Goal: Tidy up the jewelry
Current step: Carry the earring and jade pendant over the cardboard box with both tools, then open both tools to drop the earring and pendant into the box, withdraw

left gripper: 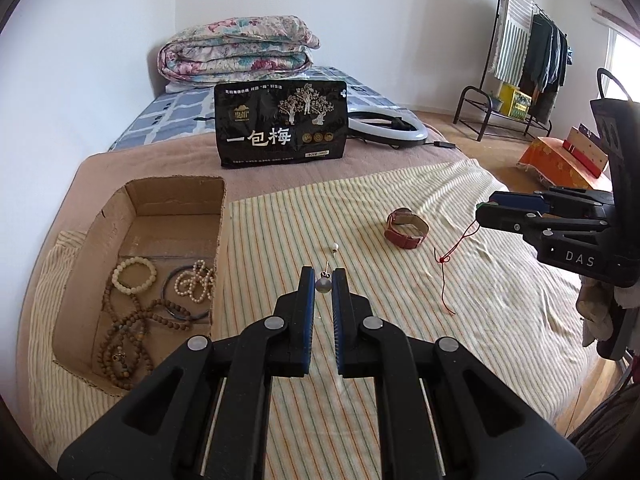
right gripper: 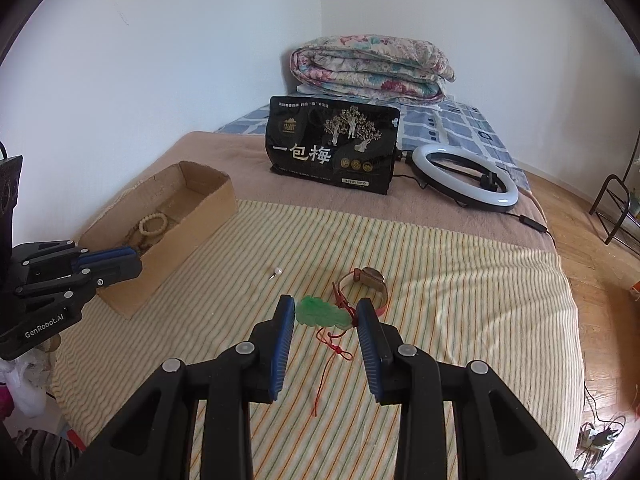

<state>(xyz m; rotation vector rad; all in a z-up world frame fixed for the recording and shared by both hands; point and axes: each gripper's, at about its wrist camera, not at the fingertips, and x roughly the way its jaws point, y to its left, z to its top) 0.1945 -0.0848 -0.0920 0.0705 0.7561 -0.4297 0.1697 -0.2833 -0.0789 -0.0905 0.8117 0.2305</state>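
My left gripper (left gripper: 323,280) is shut on a grey pearl earring (left gripper: 323,285), held above the striped cloth beside the cardboard box (left gripper: 218,216). The box holds bead bracelets (left gripper: 134,276) and necklaces. A white pearl stud (left gripper: 334,246) lies on the cloth ahead of it. My right gripper (right gripper: 325,312) is shut on a green jade pendant (right gripper: 320,312); its red cord (right gripper: 334,346) hangs to the cloth. A red-strapped watch (right gripper: 368,282) lies just beyond; it also shows in the left wrist view (left gripper: 406,227).
A black snack bag (left gripper: 280,124) stands upright behind the cloth. A ring light (right gripper: 466,178) lies to its right, a folded quilt (right gripper: 370,66) behind. The bed's edge drops to wooden floor at the right. A clothes rack (left gripper: 528,52) stands far right.
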